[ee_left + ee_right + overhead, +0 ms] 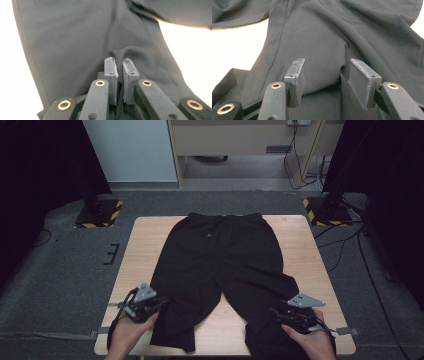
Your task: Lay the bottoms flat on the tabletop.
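Black jaws of the left gripper rise from the bottom of the left gripper view, clenched on a raised fold of the black trousers; cloth runs up between the pads. At the lower left of the high view this gripper sits at the outer edge of the left trouser leg, held by the person's left hand.

Seen from above, the trousers lie flat on the light wooden table, long axis running from the top of the frame to the bottom: waistband at the upper centre, both legs spreading toward the lower edge.

In the right gripper view the right gripper stands released, jaws apart, with cloth lying between and under them; whether the pads touch it I cannot tell. From above it lies over the right leg at the lower right, with the right hand behind it.

That right leg's hem is cut off by the bottom of the frame. Grey carpet surrounds the table; black curtains, yellow-and-black striped stand bases and cables fill the upper part.
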`<state>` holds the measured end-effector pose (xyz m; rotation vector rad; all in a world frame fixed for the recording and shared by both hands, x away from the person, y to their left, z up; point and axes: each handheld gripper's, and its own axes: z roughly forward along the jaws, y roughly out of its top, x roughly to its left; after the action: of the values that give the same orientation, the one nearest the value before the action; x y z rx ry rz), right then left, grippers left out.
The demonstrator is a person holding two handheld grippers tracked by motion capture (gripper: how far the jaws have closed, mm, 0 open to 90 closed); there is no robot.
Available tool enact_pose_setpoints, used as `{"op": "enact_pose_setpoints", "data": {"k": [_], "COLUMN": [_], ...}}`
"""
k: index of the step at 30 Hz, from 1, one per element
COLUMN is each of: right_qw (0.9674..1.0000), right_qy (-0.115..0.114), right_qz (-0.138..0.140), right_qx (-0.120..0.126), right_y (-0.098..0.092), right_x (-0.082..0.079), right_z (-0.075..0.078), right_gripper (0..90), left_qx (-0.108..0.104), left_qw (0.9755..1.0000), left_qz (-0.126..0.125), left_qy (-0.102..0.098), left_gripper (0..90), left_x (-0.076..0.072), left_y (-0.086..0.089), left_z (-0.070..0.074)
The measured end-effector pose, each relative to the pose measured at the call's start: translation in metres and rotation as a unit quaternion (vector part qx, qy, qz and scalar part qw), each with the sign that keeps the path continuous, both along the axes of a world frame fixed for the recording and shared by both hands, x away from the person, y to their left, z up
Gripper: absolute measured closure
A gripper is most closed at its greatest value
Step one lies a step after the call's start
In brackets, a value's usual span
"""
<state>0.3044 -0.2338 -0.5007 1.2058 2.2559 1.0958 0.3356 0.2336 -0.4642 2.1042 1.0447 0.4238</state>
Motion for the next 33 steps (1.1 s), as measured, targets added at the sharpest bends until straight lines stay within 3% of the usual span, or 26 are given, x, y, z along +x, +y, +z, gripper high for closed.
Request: {"op": "enact_pose_setpoints", "data": {"k": [3, 5, 6, 9, 13, 16, 18, 20, 23, 26, 28, 31, 32, 33], "right_qw": [1.0, 1.0, 0.9999, 0.9999, 0.9997, 0.9996, 0.9996, 0.9996, 0.9995, 0.9996, 0.9997, 0.9997, 0.9997, 0.9997], "right_qy": [0.002, -0.002, -0.004, -0.012, -0.012, -0.011, -0.011, -0.011, -0.012, -0.011, -0.01, -0.008, -0.007, -0.007], "right_qz": [-0.002, 0.0, -0.002, -0.001, -0.009, -0.013, -0.013, -0.015, -0.016, -0.015, -0.012, -0.011, -0.012, -0.011], "right_qx": [0.003, 0.006, 0.009, 0.012, 0.019, 0.022, 0.021, 0.021, 0.023, 0.022, 0.021, 0.02, 0.02, 0.019], "right_y": [0.003, 0.003, 0.003, -0.001, -0.007, -0.01, -0.011, -0.011, -0.011, -0.011, -0.01, -0.01, -0.01, -0.01], "right_x": [0.001, -0.001, -0.002, -0.004, -0.003, -0.004, -0.004, -0.004, -0.004, -0.003, -0.003, -0.003, -0.003, -0.003], "right_z": [-0.002, -0.001, 0.0, 0.004, 0.003, 0.003, 0.004, 0.003, 0.004, 0.003, 0.002, 0.002, 0.002, 0.002], "right_gripper": [47.0, 46.9, 46.8, 46.3, 45.8, 45.7, 45.6, 45.6, 45.4, 45.1, 44.9, 44.7, 44.6, 44.7], "left_qx": [-0.002, 0.006, 0.013, -0.005, -0.001, -0.009, 0.005, 0.005, 0.007, -0.005, 0.007, 0.017, 0.016, 0.013], "left_qw": [0.9998, 0.9995, 0.9993, 0.999, 0.9974, 0.9973, 0.9972, 0.9962, 0.995, 0.9972, 0.998, 0.9985, 0.999, 0.9993], "left_qz": [0.015, 0.024, 0.032, 0.032, 0.032, 0.042, 0.062, 0.08, 0.096, 0.075, 0.063, 0.051, 0.039, 0.034], "left_qy": [0.009, 0.018, 0.011, -0.03, -0.064, -0.059, -0.04, -0.033, -0.028, -0.009, -0.007, -0.003, 0.011, 0.011], "left_gripper": [82.2, 70.6, 61.6, 42.9, 36.2, 41.2, 48.9, 49.1, 45.2, 38.8, 40.1, 47.5, 53.5, 62.6], "left_x": [0.044, 0.061, 0.063, 0.048, 0.009, -0.018, -0.03, -0.037, -0.042, -0.038, -0.033, -0.026, -0.021, -0.02], "left_y": [-0.01, -0.014, -0.015, -0.007, 0.01, 0.021, 0.025, 0.028, 0.032, 0.03, 0.026, 0.022, 0.021, 0.021], "left_z": [-0.013, -0.022, -0.022, -0.011, 0.003, -0.001, -0.012, -0.025, -0.04, -0.053, -0.054, -0.057, -0.061, -0.061]}}
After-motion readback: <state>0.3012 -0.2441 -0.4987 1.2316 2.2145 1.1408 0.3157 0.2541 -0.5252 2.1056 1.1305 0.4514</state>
